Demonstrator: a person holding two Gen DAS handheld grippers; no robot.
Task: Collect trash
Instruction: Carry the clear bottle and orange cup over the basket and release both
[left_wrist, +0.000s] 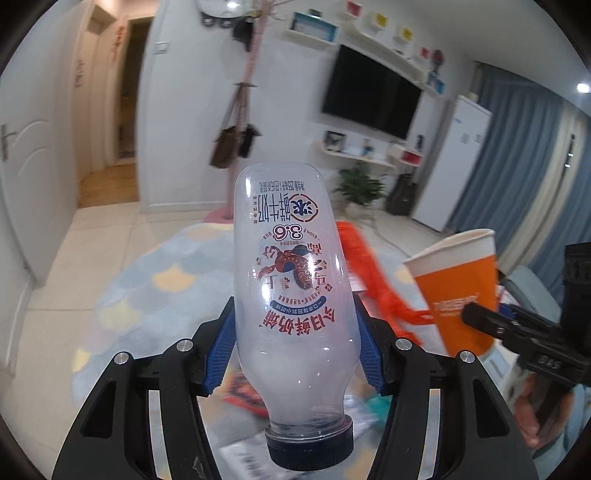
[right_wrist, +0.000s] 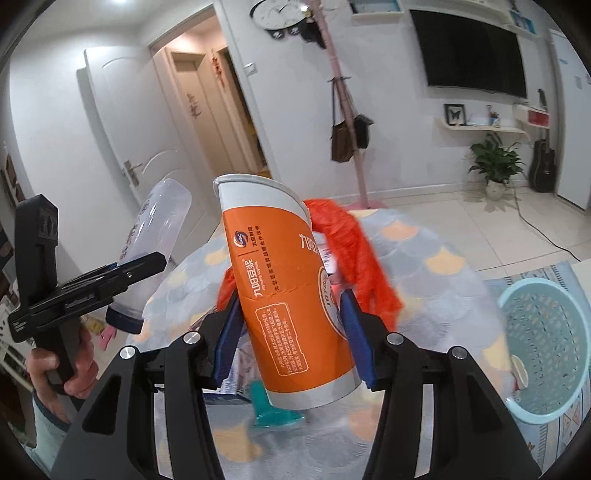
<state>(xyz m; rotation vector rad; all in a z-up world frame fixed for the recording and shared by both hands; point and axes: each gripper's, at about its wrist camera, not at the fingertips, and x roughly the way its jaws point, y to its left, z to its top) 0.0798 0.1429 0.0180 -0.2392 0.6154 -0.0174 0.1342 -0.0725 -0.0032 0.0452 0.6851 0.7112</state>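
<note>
My left gripper (left_wrist: 295, 332) is shut on an empty clear milk bottle (left_wrist: 293, 295) with a dark blue cap, held with the cap toward the camera above the table. My right gripper (right_wrist: 291, 321) is shut on an orange and white paper cup (right_wrist: 280, 288), held upright and a little tilted above the table. In the left wrist view the cup (left_wrist: 458, 284) and the right gripper (left_wrist: 476, 314) are at the right. In the right wrist view the bottle (right_wrist: 155, 236) and the left gripper (right_wrist: 147, 266) are at the left. An orange plastic bag (right_wrist: 354, 254) lies on the table behind the cup.
The round table has a blue cloth (right_wrist: 436, 280) with a scale pattern. A teal item (right_wrist: 269, 410) and papers lie on it under the cup. A light blue perforated basket (right_wrist: 546, 350) stands on the floor at the right. A pink coat stand (right_wrist: 351, 122) is behind.
</note>
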